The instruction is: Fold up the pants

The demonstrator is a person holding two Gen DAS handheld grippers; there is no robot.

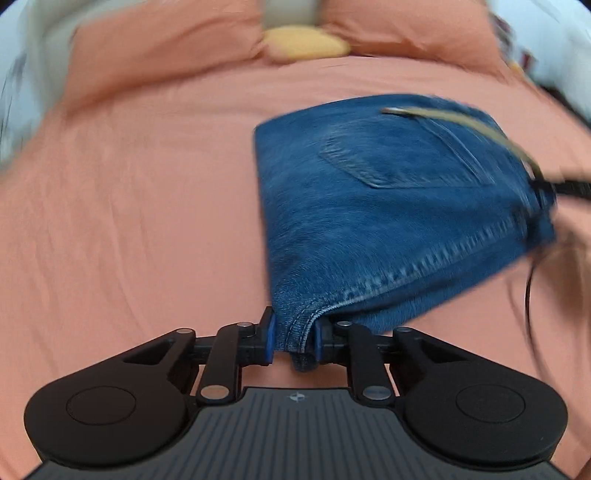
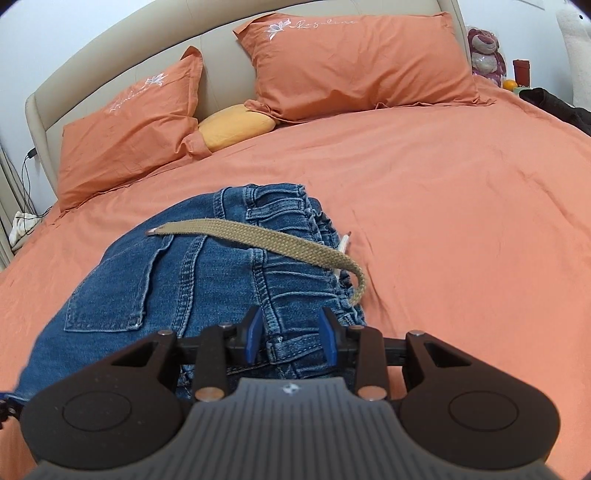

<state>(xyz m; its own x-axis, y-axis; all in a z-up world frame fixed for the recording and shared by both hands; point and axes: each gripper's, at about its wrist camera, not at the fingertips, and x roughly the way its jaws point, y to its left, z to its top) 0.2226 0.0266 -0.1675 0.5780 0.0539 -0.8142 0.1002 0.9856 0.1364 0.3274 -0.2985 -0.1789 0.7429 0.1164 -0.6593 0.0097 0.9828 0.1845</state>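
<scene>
left gripper: fingers pinched a hem of the jeans | right gripper: fingers clamped the waistband | bed: jeans on it

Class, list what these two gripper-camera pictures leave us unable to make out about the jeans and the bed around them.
- Left wrist view: motion blur smears the jeans and pillows; stitching is unreadable.
- Left wrist view: the right gripper is cut off at the edge.
- Right wrist view: the right gripper hides the jeans' near edge.
- Right wrist view: pillow embroidery too small to read.

Orange-sheeted bed, beige headboard, two orange pillows; pale wall, possibly white.
</scene>
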